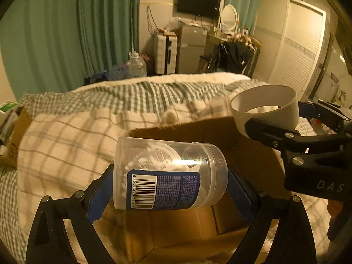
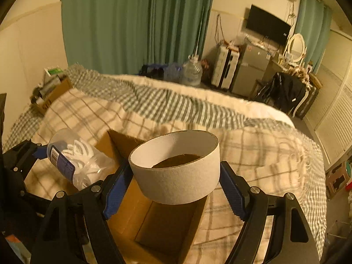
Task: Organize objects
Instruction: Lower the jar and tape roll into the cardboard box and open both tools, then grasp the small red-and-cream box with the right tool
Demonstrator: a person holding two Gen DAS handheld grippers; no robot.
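Hand-held grippers point(image 1: 169, 189) point(image 2: 176, 182) grip one jar point(image 1: 169, 173), one ring point(image 2: 176, 169).

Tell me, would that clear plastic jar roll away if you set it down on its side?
Probably: the clear plastic jar is round and smooth, held sideways by the left gripper. It looks light, partly filled with white pieces. The soft blanket might slow it.
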